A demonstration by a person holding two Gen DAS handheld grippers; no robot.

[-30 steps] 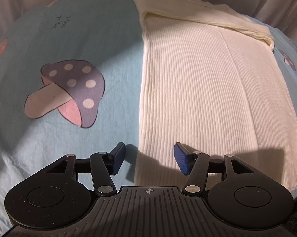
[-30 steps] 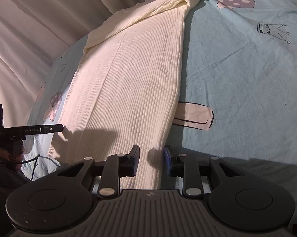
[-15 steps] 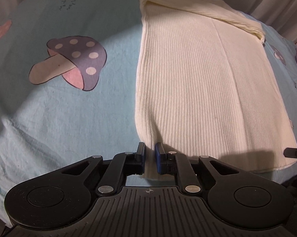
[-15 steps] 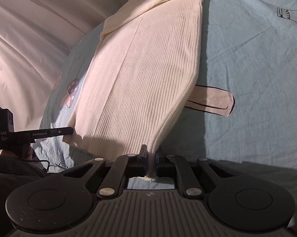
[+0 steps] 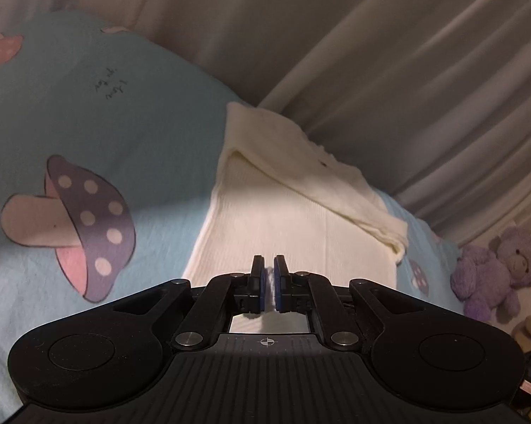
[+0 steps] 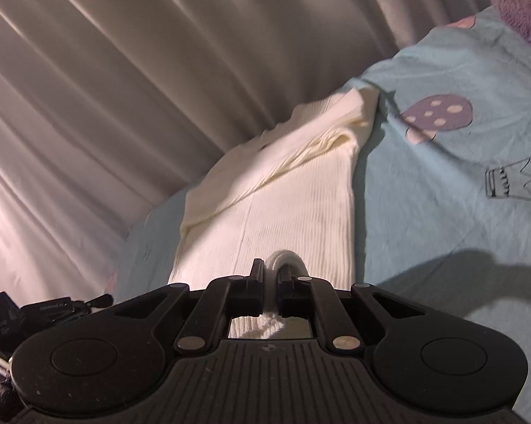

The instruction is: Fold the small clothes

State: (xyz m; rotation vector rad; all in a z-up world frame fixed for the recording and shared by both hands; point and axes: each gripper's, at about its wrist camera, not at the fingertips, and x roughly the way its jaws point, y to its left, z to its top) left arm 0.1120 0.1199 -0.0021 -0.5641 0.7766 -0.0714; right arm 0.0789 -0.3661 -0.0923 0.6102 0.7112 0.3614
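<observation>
A cream ribbed knit garment [image 5: 293, 219] lies lengthwise on a light blue bedsheet [image 5: 131, 134], its far end folded over near the curtains. My left gripper [image 5: 269, 272] is shut on the near hem at its left corner. My right gripper [image 6: 273, 275] is shut on the near hem at its right corner, and a fold of cloth [image 6: 286, 259] bulges above the jaws. The garment [image 6: 283, 198] stretches away from both grippers. The hem is lifted off the sheet; the cloth under the gripper bodies is hidden.
The sheet has mushroom prints [image 5: 82, 226] and a crown drawing [image 6: 512, 180]. Grey curtains [image 5: 389, 70] hang behind the bed. A purple plush bear [image 5: 495, 268] sits at the right. The other gripper's black body [image 6: 46, 311] shows low left in the right wrist view.
Both grippers closed on the near hem corners and then rose and tilted up, lifting the hem. The views now look towards the curtains instead of down on the garment.
</observation>
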